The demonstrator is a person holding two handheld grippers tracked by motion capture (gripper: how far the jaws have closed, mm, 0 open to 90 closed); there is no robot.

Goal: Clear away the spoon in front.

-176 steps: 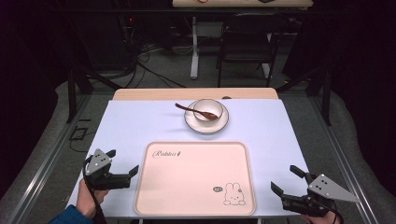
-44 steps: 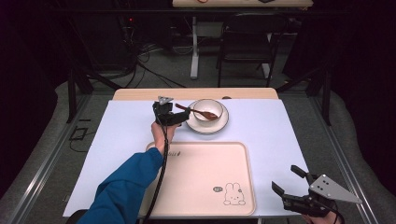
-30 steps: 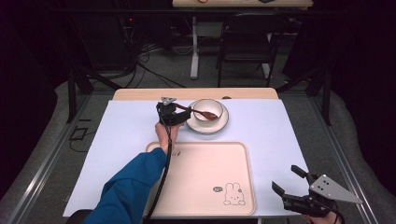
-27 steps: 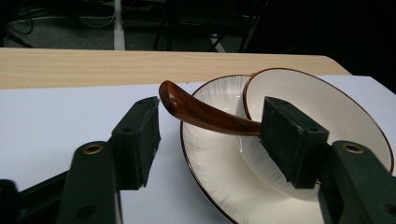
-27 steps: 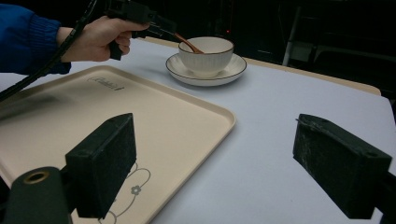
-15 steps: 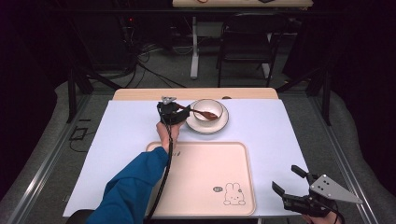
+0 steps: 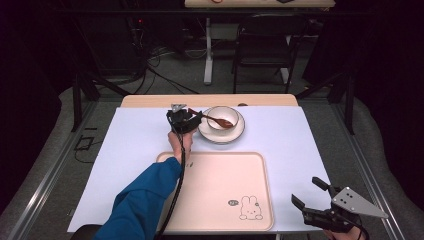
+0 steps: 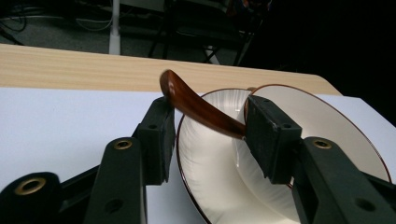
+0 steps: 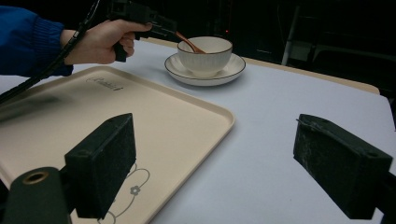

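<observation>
The left gripper (image 7: 186, 120) has been carried from the near left corner of the bench (image 7: 125, 145) up to the bowl (image 7: 223, 117), and over the last second and a half it has crept only slightly closer to the bowl's left side, so the approach is judged finished and the grasp in hand. In the left gripper view the wooden spoon (image 8: 198, 108) handle is seen passing between the two jaws, which stand apart around it: the right-hand pad appears to touch the handle low down, while a gap remains at the other pad near the handle's free tip. No clamping is shown yet. The spoon itself lies where it was, its business end inside the bowl and its handle leaning out over the bowl's left rim; the bowl sits on its saucer (image 7: 237, 135), just beyond the far edge of the tray (image 7: 220, 185). The right gripper (image 7: 322, 209) has not moved; it rests well to the near right of the bowl, off the tray's near right corner, with jaws wide apart and nothing between them. Judgement: the spoon is bracketed and closure of the left jaws is the next requirement; a lift before full closure would risk the handle slipping and the bowl being tipped on its saucer.
</observation>
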